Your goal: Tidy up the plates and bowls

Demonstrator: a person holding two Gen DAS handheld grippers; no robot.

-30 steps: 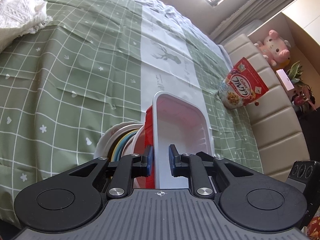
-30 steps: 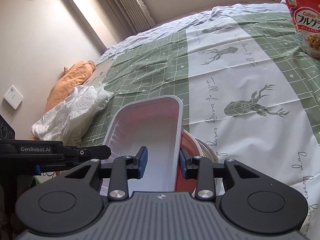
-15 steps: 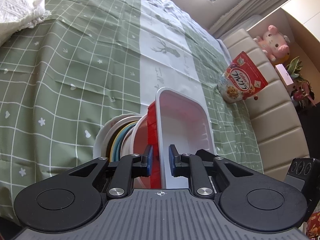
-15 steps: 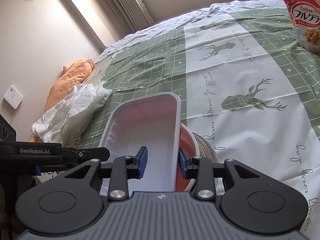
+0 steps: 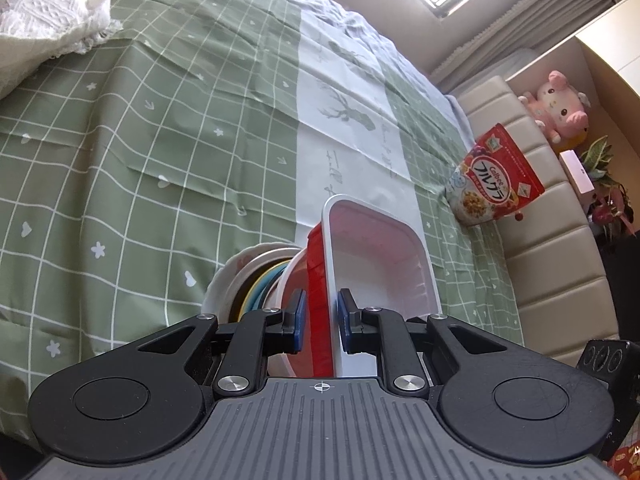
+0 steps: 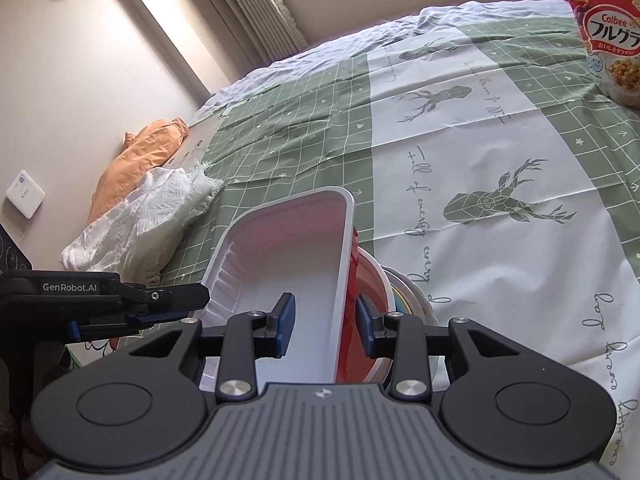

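A rectangular red tray with a white inside [image 5: 380, 264] sits on top of a stack of round bowls and plates [image 5: 256, 280] on the bed. My left gripper [image 5: 319, 326] is shut on the tray's left wall. My right gripper [image 6: 325, 325] straddles the tray's right wall [image 6: 345, 280]; its pads stand a little apart from the wall. The tray's white inside shows in the right wrist view [image 6: 280, 264], with the stacked bowls [image 6: 400, 296] under it. The left gripper's body [image 6: 100, 300] shows at the left of the right wrist view.
The bed carries a green checked cloth [image 5: 140, 140] with a white deer strip. A red cereal bag [image 5: 492, 184] leans on the padded headboard [image 5: 560, 264]. A white blanket [image 6: 140, 224] and an orange pillow [image 6: 136, 160] lie near the wall. A pink plush pig [image 5: 560, 100] sits on a shelf.
Both grippers and the tray have shifted slightly over the bed. The right gripper's fingers have opened a little around the tray wall. The left grip is unchanged.
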